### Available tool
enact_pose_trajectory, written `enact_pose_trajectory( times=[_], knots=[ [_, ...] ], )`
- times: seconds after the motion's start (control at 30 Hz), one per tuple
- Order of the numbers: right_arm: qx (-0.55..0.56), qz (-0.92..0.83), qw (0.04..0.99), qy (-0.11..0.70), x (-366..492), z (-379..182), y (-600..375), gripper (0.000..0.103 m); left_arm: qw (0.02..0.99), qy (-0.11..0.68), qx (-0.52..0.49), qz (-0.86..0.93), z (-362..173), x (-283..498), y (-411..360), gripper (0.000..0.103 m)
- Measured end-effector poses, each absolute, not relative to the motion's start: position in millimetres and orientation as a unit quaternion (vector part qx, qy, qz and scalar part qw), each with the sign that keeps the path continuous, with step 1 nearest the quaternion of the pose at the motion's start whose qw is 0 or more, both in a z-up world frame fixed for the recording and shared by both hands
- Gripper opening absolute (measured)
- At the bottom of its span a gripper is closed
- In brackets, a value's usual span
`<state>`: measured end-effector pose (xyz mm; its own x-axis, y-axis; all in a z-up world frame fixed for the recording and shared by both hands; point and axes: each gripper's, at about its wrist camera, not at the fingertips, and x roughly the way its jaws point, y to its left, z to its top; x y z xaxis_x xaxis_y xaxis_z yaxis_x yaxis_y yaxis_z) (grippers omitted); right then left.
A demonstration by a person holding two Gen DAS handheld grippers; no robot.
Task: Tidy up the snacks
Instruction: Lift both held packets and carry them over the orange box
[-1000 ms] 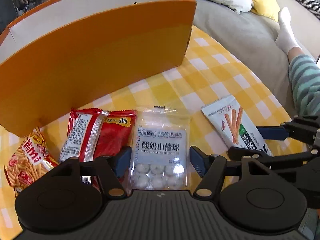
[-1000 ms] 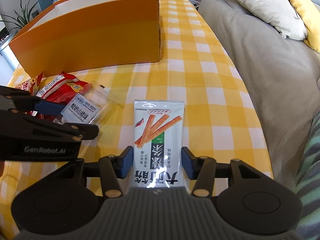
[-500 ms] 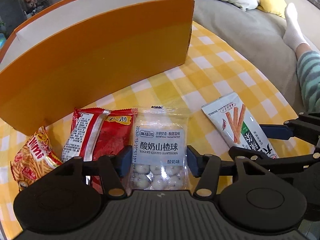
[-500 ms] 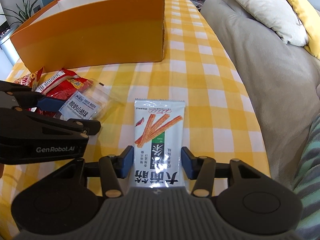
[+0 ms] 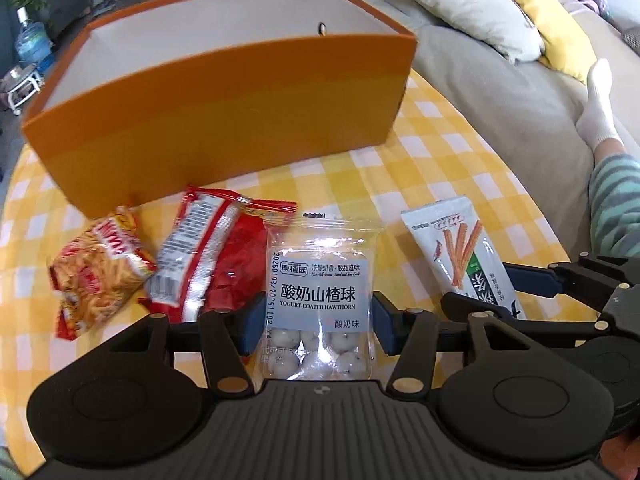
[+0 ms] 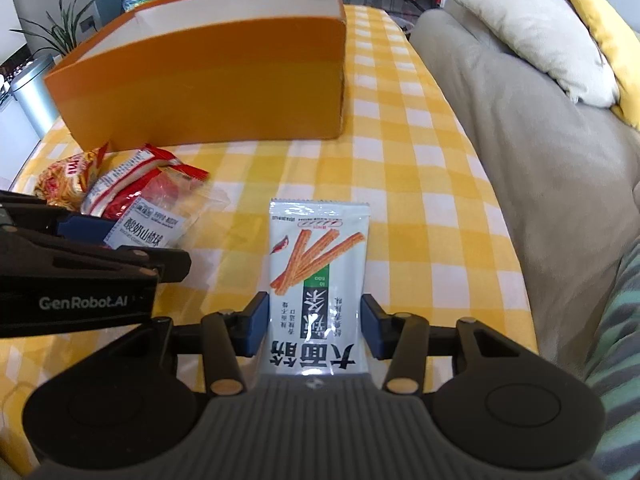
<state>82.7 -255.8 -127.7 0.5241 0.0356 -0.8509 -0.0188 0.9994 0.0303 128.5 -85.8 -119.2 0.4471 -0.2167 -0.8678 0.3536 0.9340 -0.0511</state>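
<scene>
The left gripper (image 5: 318,326) is clamped on the hawthorn bag (image 5: 320,280); the right gripper (image 6: 314,326) grips the stick pack (image 6: 316,268), both packets near the orange box (image 5: 224,120).

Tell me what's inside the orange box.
Only pale inner walls of the orange box show, with one small hole near the far rim. Its front wall hides the floor, so any contents cannot be seen.

- Left gripper (image 5: 318,330): black housing with a ribbed grey centre panel, two round side discs, blue finger pads (image 5: 251,326), brass-coloured pivot pins.
- Right gripper (image 6: 314,326): identical construction.
- "GenRobot.AI" is printed in white on the left gripper's side, seen from the right wrist.
</scene>
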Motion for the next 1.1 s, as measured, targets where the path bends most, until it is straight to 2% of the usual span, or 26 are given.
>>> enact_pose_trajectory(
  times=[0.63, 1.1],
  knots=[
    [0.066, 0.038, 0.908, 0.412, 68, -43, -248, 0.046, 0.907, 0.403, 0.003, -0.124, -26, 116, -44, 0.062],
    [0.093, 0.063, 0.92, 0.375, 99, 6, -244, 0.046, 0.917, 0.384, -0.007, -0.108, 5, 145, -34, 0.062]
  ],
)
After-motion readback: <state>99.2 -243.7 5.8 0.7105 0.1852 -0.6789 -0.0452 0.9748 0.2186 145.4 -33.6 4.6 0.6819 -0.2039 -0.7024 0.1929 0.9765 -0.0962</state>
